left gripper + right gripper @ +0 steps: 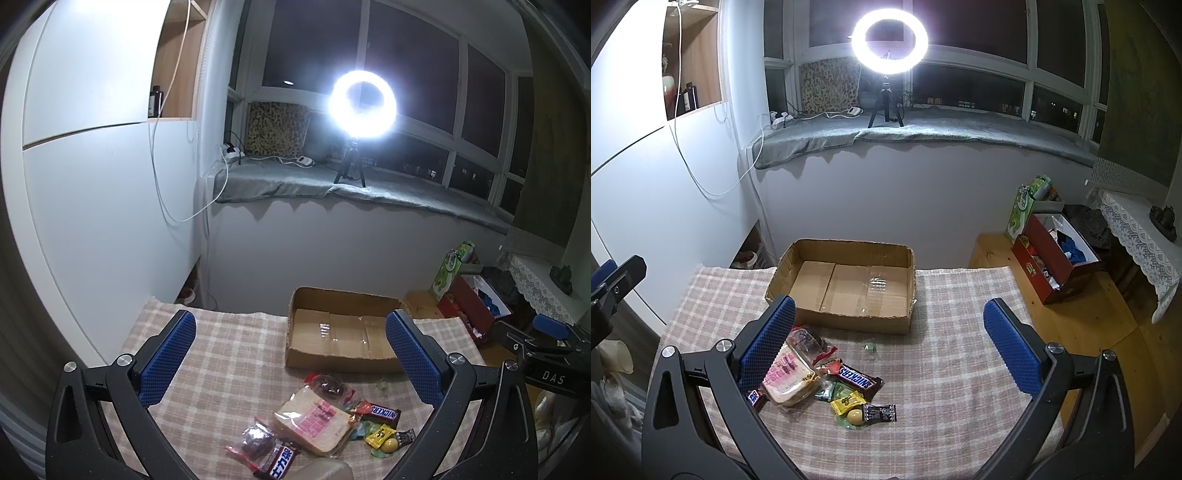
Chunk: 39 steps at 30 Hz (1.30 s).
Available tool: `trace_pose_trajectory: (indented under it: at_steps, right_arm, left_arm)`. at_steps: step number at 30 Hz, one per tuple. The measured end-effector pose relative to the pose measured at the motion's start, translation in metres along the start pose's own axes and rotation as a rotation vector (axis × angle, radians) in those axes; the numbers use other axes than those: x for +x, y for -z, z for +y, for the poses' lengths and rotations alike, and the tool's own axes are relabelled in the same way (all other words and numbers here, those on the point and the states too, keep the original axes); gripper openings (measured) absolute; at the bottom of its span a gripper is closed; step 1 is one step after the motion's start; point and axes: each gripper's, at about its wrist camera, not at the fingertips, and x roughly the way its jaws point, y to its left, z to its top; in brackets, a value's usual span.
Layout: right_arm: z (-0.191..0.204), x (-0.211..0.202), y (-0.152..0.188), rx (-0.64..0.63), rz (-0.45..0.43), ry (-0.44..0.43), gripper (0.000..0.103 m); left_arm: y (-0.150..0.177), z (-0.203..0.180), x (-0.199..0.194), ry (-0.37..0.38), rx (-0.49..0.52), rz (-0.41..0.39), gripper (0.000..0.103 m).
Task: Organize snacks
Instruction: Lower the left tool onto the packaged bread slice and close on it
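A pile of snacks lies on the checked tablecloth: a wrapped bread slice, a Snickers bar, a second chocolate bar, a dark pastry packet, a yellow sweet and small candies. An open, empty cardboard box stands behind the pile. My left gripper is open above the snacks and holds nothing. My right gripper is open over the cloth, its left finger beside the bread.
A ring light on a tripod stands on the grey window ledge. A red box of odds and ends and a green carton sit on a wooden surface at right. A white wall cabinet is at left.
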Motion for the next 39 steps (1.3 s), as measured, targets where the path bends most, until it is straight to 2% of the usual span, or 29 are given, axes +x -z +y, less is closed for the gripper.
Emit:
trace_pose_trajectory:
  at_steps: [9, 13, 21, 23, 26, 27, 28, 29, 33, 35, 39]
  right_arm:
    - [-0.016, 0.010, 0.012, 0.033, 0.025, -0.027, 0.103]
    - [-0.028, 0.020, 0.020, 0.052, 0.045, -0.075, 0.103]
    - [-0.041, 0.043, 0.035, 0.090, 0.146, -0.149, 0.103]
    - [-0.042, 0.052, 0.038, 0.110, 0.168, -0.174, 0.103]
    - [-0.043, 0.065, 0.045, 0.145, 0.204, -0.222, 0.103]
    - [-0.042, 0.069, 0.049, 0.148, 0.227, -0.233, 0.103]
    - [-0.040, 0.074, 0.053, 0.148, 0.253, -0.236, 0.103]
    - [-0.038, 0.078, 0.056, 0.148, 0.276, -0.236, 0.103]
    - [-0.030, 0.097, 0.067, 0.166, 0.363, -0.262, 0.103]
    - [-0.029, 0.106, 0.073, 0.198, 0.395, -0.307, 0.103]
    - [-0.019, 0.127, 0.088, 0.228, 0.479, -0.386, 0.088]
  left_arm:
    - [0.004, 0.014, 0.013, -0.020, -0.005, 0.038, 0.102]
    - [0.009, 0.022, 0.018, -0.030, -0.011, 0.064, 0.102]
    - [0.024, 0.040, 0.034, -0.022, -0.051, 0.145, 0.100]
    - [0.029, 0.043, 0.041, -0.012, -0.056, 0.169, 0.095]
    - [0.037, 0.048, 0.055, 0.036, -0.079, 0.224, 0.087]
    - [0.041, 0.052, 0.062, 0.090, -0.100, 0.258, 0.082]
    - [0.044, 0.055, 0.068, 0.125, -0.122, 0.287, 0.070]
    - [0.046, 0.057, 0.074, 0.144, -0.138, 0.313, 0.066]
    - [0.060, 0.058, 0.093, 0.226, -0.158, 0.394, 0.061]
    - [0.064, 0.053, 0.099, 0.249, -0.147, 0.416, 0.057]
    - [0.076, 0.055, 0.122, 0.318, -0.203, 0.493, 0.051]
